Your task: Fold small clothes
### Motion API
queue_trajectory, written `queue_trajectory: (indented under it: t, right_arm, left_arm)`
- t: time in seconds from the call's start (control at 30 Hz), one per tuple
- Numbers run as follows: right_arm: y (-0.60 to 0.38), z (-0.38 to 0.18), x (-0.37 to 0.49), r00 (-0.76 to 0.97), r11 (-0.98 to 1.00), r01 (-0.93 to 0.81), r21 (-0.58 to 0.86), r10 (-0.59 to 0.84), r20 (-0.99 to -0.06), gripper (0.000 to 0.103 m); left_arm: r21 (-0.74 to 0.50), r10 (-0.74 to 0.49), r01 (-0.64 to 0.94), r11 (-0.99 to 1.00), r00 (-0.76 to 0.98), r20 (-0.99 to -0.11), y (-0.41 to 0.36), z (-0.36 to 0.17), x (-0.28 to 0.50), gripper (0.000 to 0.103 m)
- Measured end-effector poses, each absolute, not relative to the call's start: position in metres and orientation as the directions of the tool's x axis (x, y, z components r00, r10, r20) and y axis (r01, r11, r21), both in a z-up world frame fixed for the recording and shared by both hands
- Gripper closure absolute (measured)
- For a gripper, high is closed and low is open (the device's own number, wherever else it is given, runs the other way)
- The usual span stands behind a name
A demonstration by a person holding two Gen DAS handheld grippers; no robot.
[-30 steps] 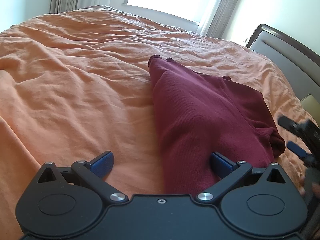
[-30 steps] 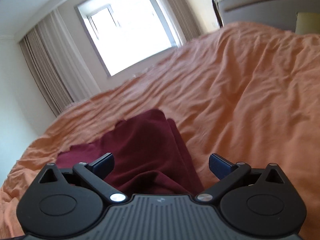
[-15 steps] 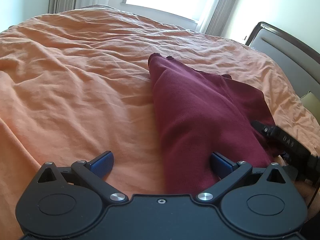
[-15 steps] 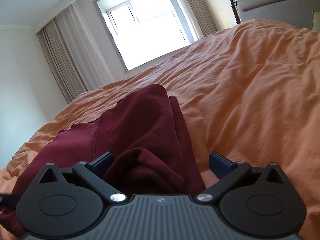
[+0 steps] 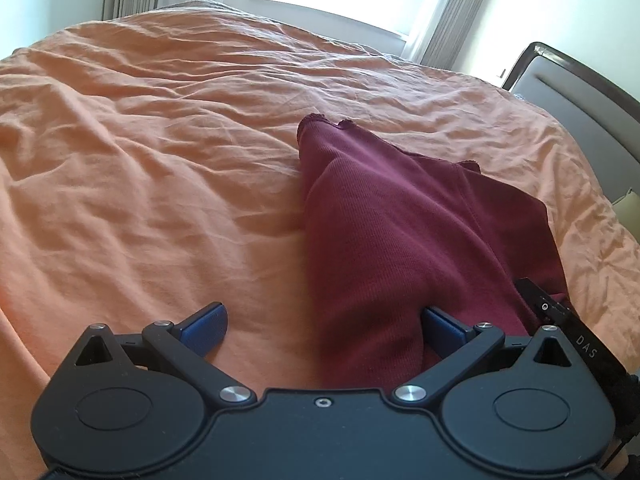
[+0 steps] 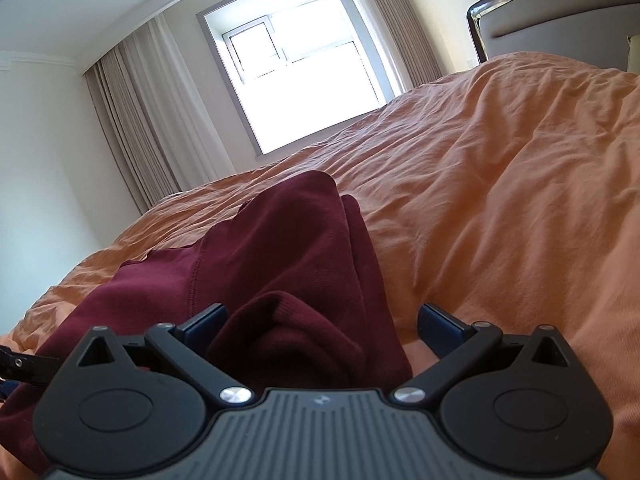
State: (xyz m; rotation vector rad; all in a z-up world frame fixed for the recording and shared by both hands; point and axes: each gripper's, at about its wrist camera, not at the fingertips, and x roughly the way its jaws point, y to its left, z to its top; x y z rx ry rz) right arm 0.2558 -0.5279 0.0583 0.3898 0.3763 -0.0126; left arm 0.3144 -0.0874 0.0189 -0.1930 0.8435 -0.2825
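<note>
Nearest in the left wrist view, the left tool (image 5: 322, 330) stands wide apart, its blue fingers (image 5: 206, 326) spread low over the bed; the left finger rests above bare orange cover, the right one is pressed against the near edge of a maroon garment (image 5: 400, 248), and nothing is gripped between them. At the right edge of that view a black part of the right tool (image 5: 568, 328) lies against the same near end of the cloth. In the right wrist view the right tool (image 6: 322, 328) is equally wide, with a bunched, rolled fold of the maroon garment (image 6: 288, 264) lying in the gap between its blue fingers (image 6: 438, 328), not clamped. The garment lies in the middle of the bed, stretched away from both tools as a long, partly folded shape with a seam running along it and its narrow far end pointing toward the window. All around it spreads the wrinkled orange duvet (image 5: 140, 168). Farther off, a dark-framed grey headboard (image 6: 560, 20) rises on the right, and beyond the bed a bright window (image 6: 304, 80) is flanked by pale curtains (image 6: 136, 128).
</note>
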Motion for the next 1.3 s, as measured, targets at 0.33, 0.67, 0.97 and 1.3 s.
queue_trajectory:
  t: [0.33,0.67,0.97,1.3]
  right_arm:
    - [-0.527,0.057,0.254,0.935,0.927,0.083,0.366,0.055,-0.350,0.001]
    - [-0.527,0.059,0.256,0.931,0.931,0.083,0.356,0.055,-0.360,0.001]
    - [-0.520,0.077,0.261,0.904,0.940,0.077,0.331,0.075,-0.422,0.019]
    - [-0.504,0.102,0.262,0.890,0.959,0.015,0.282,0.116,-0.441,0.069]
  left_arm:
    - [-0.219,-0.283,0.182,0.959,0.673,-0.683,-0.090,0.037,0.312,0.001]
    - [-0.304,-0.316,0.139,0.943,0.662,-0.679,-0.086,0.014,0.318,0.000]
    - [-0.298,-0.323,0.147,0.943,0.617,-0.718,-0.087,0.020,0.330,0.000]
    - [-0.276,-0.365,0.240,0.931,0.589,-0.721,-0.103,0.034,0.332,0.027]
